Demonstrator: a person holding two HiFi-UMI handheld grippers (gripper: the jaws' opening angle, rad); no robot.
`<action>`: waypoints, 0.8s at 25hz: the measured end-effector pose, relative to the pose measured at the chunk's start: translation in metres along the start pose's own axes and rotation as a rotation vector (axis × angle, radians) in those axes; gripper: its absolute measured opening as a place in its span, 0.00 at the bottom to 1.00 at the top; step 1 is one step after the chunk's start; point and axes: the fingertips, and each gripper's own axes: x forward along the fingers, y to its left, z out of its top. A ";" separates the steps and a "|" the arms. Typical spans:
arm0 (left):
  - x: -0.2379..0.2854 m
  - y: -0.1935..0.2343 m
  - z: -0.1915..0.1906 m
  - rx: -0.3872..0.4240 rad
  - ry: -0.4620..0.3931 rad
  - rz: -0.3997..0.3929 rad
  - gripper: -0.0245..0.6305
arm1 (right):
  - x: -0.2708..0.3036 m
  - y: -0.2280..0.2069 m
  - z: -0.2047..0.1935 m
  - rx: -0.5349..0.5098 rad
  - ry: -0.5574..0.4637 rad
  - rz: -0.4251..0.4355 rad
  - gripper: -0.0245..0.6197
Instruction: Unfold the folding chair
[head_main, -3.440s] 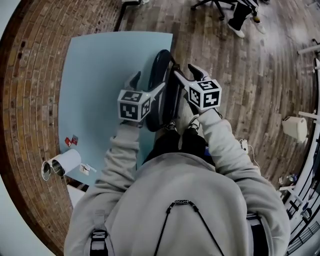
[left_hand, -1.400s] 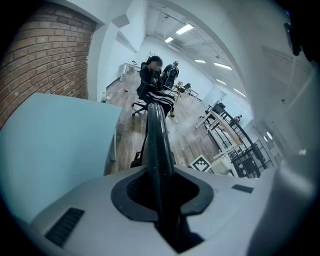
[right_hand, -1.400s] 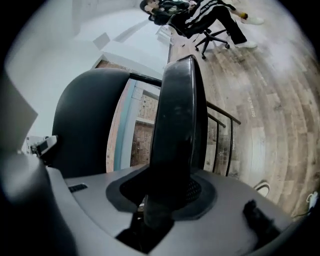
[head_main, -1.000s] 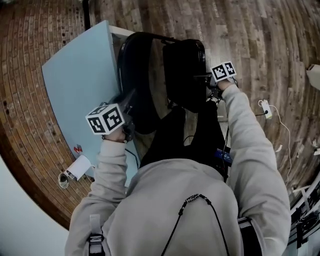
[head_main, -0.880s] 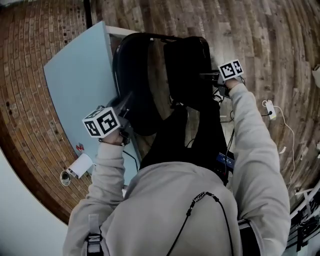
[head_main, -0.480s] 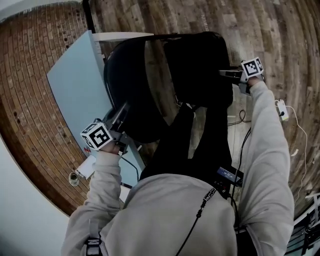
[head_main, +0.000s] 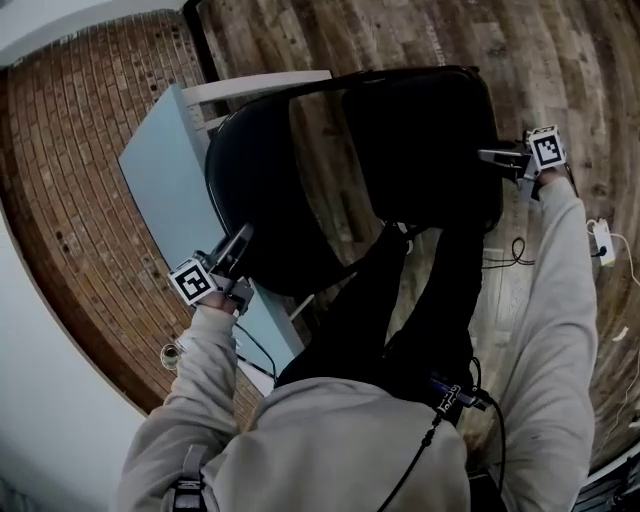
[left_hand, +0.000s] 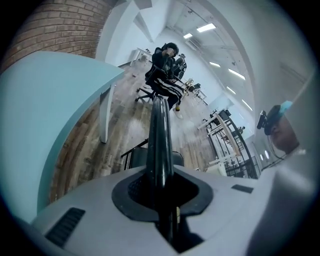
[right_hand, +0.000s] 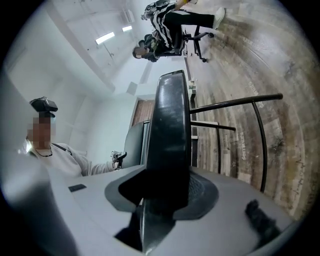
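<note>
The black folding chair stands partly spread in front of me. Its backrest (head_main: 258, 200) is at the left, its seat (head_main: 430, 140) at the right. My left gripper (head_main: 238, 248) is shut on the backrest's rim, seen as a thin black tube (left_hand: 160, 135) running up from between the left gripper's (left_hand: 164, 202) jaws. My right gripper (head_main: 492, 156) holds the seat's right edge. In the right gripper view the thick seat edge (right_hand: 172, 130) fills the gap of the right gripper (right_hand: 162, 200), whose jaws are opening, pads still against it. The chair's legs (right_hand: 240, 102) reach the wooden floor.
A light blue table (head_main: 160, 185) with a white leg (head_main: 260, 85) stands close behind the backrest, next to a brick wall (head_main: 70, 210). A white power strip with a cable (head_main: 600, 240) lies on the floor at the right. A person sits on an office chair (left_hand: 162, 80) farther off.
The seat has swung away from the backrest, to the right and down, so the chair stands wider. My right gripper went right with it; my left gripper sank with the backrest.
</note>
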 end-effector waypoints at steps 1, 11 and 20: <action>0.004 0.001 -0.002 0.005 0.006 -0.015 0.14 | -0.006 -0.007 0.000 0.001 -0.001 0.003 0.28; 0.039 0.000 -0.019 0.012 0.006 -0.092 0.15 | -0.062 -0.055 -0.011 0.004 -0.116 0.144 0.28; 0.042 0.003 -0.018 0.048 -0.010 -0.098 0.15 | -0.066 -0.056 -0.010 -0.001 -0.207 0.150 0.28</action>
